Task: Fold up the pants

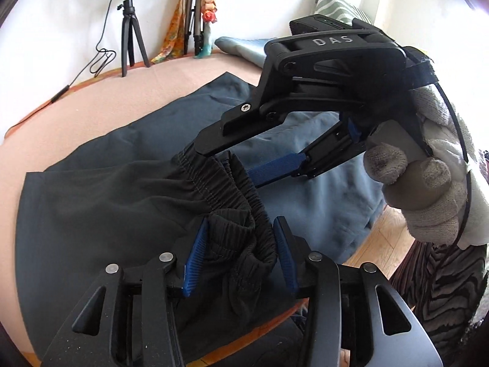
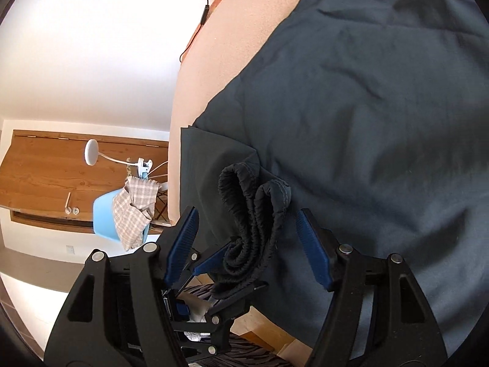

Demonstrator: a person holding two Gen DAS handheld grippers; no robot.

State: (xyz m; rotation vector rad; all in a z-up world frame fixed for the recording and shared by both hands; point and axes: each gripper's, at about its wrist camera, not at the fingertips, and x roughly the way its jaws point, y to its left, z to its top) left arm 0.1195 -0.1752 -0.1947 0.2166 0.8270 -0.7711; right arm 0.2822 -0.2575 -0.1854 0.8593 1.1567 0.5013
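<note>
Dark grey pants (image 1: 107, 183) (image 2: 366, 107) lie spread on a peach cover (image 1: 76, 122) (image 2: 214, 61). Their black elastic waistband (image 1: 214, 180) (image 2: 244, 198) is bunched up at the near edge. My left gripper (image 1: 241, 223) (image 2: 247, 264) is open, with the bunched waistband lying loosely between its blue pads (image 1: 195, 260). My right gripper (image 1: 229, 165) (image 2: 247, 211), held by a gloved hand (image 1: 428, 189), comes in from the right and is open wide. Its pads (image 2: 314, 250) stand on either side of the same bunch, with gaps showing.
A blue-grey cloth (image 1: 321, 168) lies under the right gripper at the cover's edge, above wooden floor (image 1: 382, 229). A ring light on a tripod (image 1: 128, 30), a second tripod (image 1: 195, 15) and a striped pillow (image 1: 336, 6) stand at the back. A blue chair (image 2: 104, 214) carries a checked cloth (image 2: 131, 211).
</note>
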